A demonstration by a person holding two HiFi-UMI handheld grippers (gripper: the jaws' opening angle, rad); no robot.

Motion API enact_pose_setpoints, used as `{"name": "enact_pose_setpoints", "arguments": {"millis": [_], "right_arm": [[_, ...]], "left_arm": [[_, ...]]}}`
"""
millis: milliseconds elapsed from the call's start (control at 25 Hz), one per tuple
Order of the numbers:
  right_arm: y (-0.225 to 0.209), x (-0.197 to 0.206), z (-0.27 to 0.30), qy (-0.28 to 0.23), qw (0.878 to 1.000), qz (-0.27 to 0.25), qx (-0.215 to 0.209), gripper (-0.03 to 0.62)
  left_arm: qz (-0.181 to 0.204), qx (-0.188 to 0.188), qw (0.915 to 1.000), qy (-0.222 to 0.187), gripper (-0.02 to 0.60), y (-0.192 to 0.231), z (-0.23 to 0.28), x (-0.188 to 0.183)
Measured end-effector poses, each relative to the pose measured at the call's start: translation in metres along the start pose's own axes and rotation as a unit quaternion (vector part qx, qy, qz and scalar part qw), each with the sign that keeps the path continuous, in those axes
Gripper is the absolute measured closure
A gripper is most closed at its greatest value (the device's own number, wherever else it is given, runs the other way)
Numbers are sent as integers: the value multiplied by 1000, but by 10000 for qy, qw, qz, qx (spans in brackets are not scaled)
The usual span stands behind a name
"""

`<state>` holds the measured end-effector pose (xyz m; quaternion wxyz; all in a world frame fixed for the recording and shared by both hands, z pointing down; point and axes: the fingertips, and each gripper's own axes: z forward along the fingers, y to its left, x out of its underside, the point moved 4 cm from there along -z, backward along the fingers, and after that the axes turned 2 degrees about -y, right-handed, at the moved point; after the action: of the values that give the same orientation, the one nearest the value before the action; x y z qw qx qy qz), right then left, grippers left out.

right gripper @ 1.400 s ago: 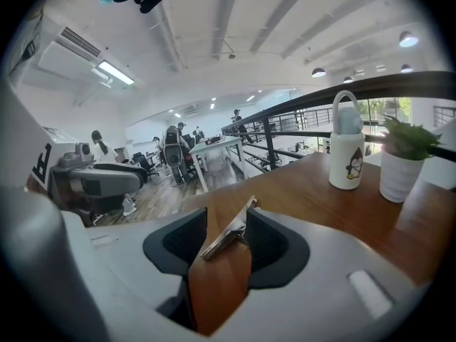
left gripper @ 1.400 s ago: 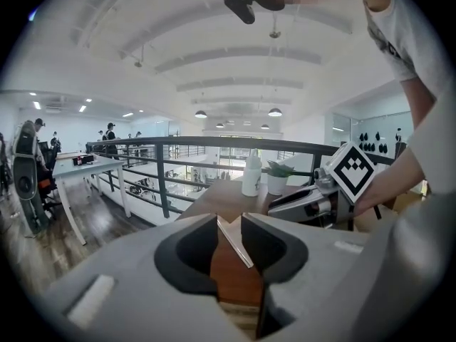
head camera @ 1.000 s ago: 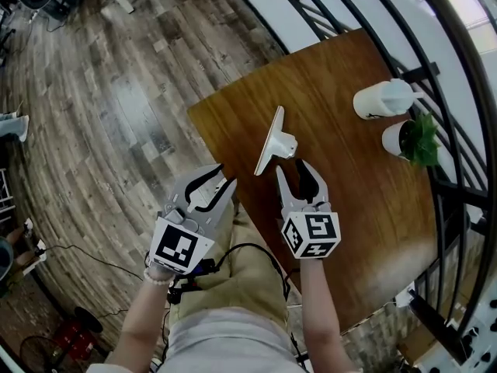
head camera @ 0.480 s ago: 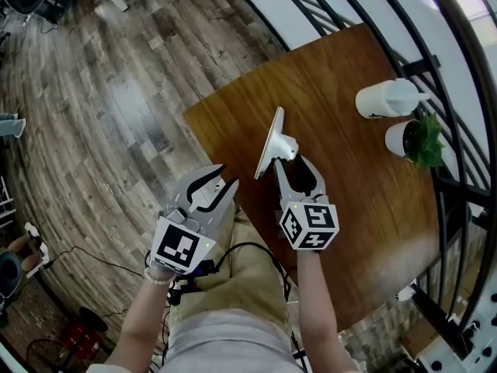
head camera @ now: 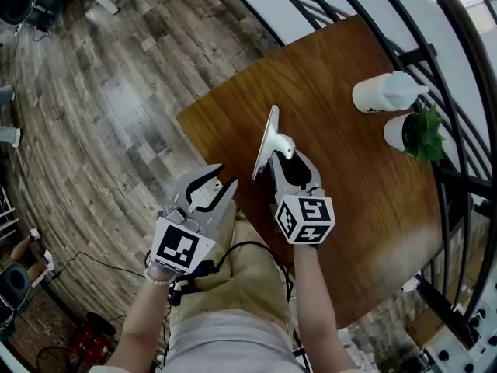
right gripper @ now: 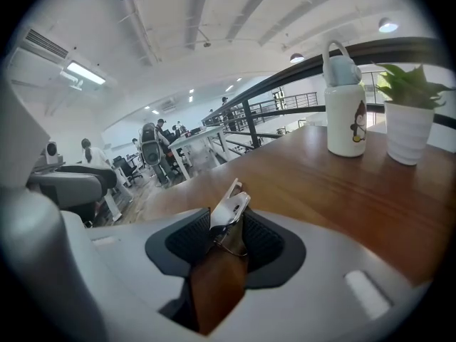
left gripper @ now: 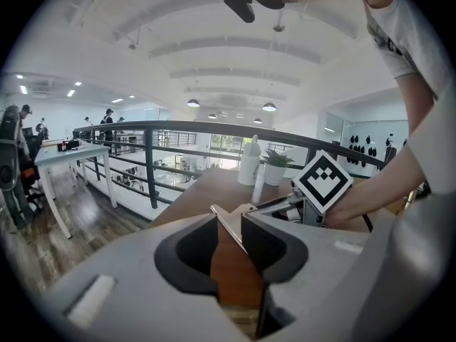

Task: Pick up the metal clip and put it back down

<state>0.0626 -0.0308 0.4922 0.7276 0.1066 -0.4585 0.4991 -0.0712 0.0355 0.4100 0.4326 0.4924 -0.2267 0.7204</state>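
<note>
— Where our right gripper (right gripper: 228, 226) narrows at the tips, what sits between the jaws?
— The clip (right gripper: 229, 206). We have them closed on its handle, and its flat plate stands on edge just beyond, at the table's (head camera: 342, 185) left side.
— And our left gripper (left gripper: 229, 226)?
— It's off the table's near edge, jaws a small gap apart, holding nothing. A bottle (head camera: 384, 95) and a plant (head camera: 415, 134) stand well apart from us.
</note>
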Motion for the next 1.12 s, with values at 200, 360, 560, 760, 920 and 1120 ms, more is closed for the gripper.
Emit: {"name": "enact_pose_setpoints", "arguments": {"millis": [200, 360, 560, 760, 920, 1120], "right_arm": [[0, -1, 1, 36, 9999, 116, 22, 445], [0, -2, 1, -42, 9991, 415, -75, 475], [2, -8, 2, -209, 9951, 931, -241, 523], [2, -9, 3, -249, 9938, 1049, -273, 526], [-1, -10, 1, -283, 9925, 1156, -288, 528], [-1, -9, -2, -336, 9908, 1275, -304, 531]], "left_arm": [[18, 46, 10000, 18, 485, 4, 2, 0], [62, 73, 10000, 17, 485, 8, 5, -1], [38, 133, 9999, 36, 485, 10, 8, -1], [61, 212, 9998, 25, 485, 14, 12, -2], [-103, 209, 9996, 131, 485, 17, 18, 5], [-475, 295, 9984, 127, 485, 25, 28, 10]]}}
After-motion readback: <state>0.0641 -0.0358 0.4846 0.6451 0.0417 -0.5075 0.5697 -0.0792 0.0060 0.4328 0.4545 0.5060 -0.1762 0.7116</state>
